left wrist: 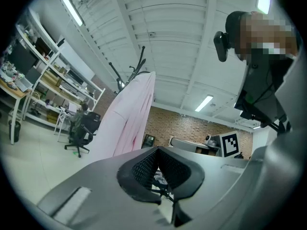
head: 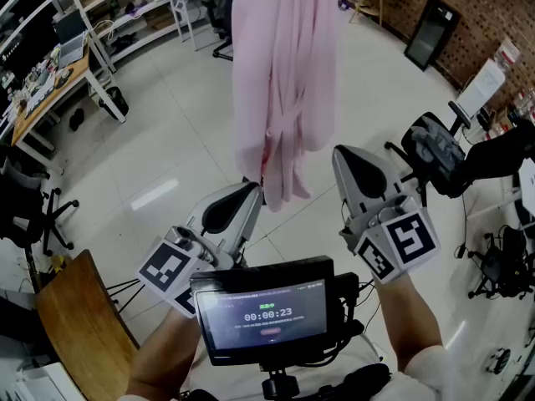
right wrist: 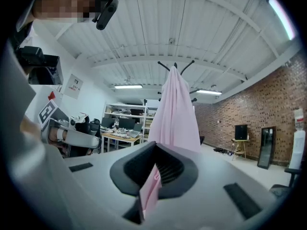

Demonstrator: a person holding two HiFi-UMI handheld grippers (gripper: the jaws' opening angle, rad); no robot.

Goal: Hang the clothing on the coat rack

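A long pale pink garment (head: pixel 284 82) hangs from the black coat rack, whose hooks (right wrist: pixel 175 65) stick out above its top; it also shows in the left gripper view (left wrist: pixel 127 123). My left gripper (head: pixel 255 189) is shut and empty, its tip just by the garment's bottom hem. My right gripper (head: pixel 338 153) points level at the garment (right wrist: pixel 175 109) from its right side. Its jaws are shut, and a fold of pink cloth (right wrist: pixel 149 193) lies in the seam between them.
Desks and shelving (head: pixel 50 73) line the left side. A black office chair (head: pixel 435 153) stands at the right, a wooden chair (head: pixel 75 307) at the lower left. A dark panel (head: pixel 430 32) leans on the brick wall. A timer screen (head: pixel 267 312) sits between my arms.
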